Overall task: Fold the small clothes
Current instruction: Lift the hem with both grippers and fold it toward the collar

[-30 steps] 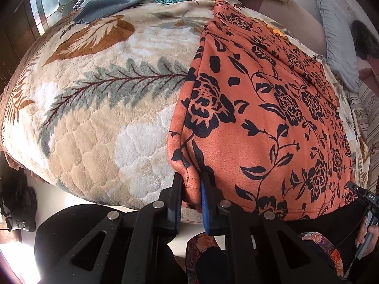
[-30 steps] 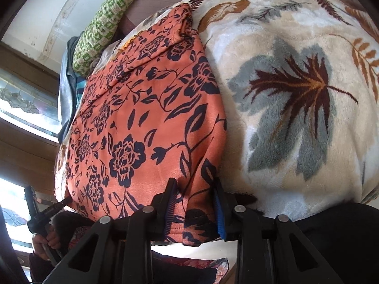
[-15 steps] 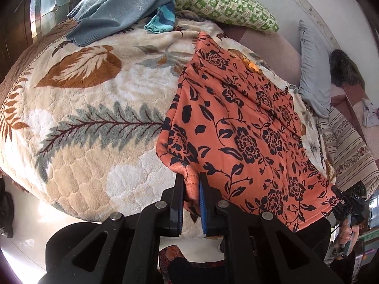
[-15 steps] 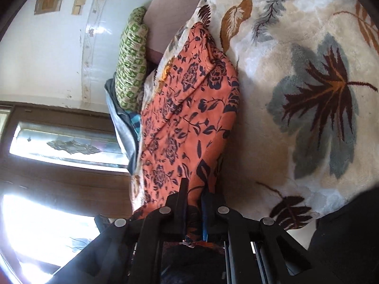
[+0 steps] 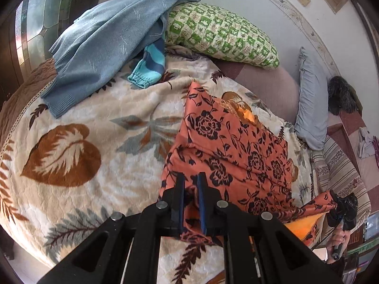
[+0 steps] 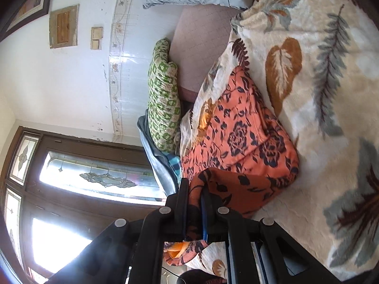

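Observation:
An orange garment with black flowers [image 5: 236, 146] lies on a leaf-patterned blanket [image 5: 71, 156]. Its near edge is lifted and carried over the rest, so it folds on itself. My left gripper [image 5: 190, 184] is shut on one near corner of the orange garment. My right gripper [image 6: 194, 194] is shut on the other corner of the garment [image 6: 239, 142]; it also shows in the left wrist view [image 5: 341, 207], holding the cloth up at the right. The garment's orange inner lining shows under the lifted edge.
A blue sweater [image 5: 106, 40] and a striped teal piece [image 5: 149, 68] lie at the far left of the bed. A green checked pillow [image 5: 220, 35] and a grey pillow [image 5: 310, 101] lie at the head. A window [image 6: 94, 177] stands beyond the bed.
Both grippers have lifted the garment's near edge and carried it away from me over the rest of the cloth. The garment now lies bunched and doubled instead of flat.

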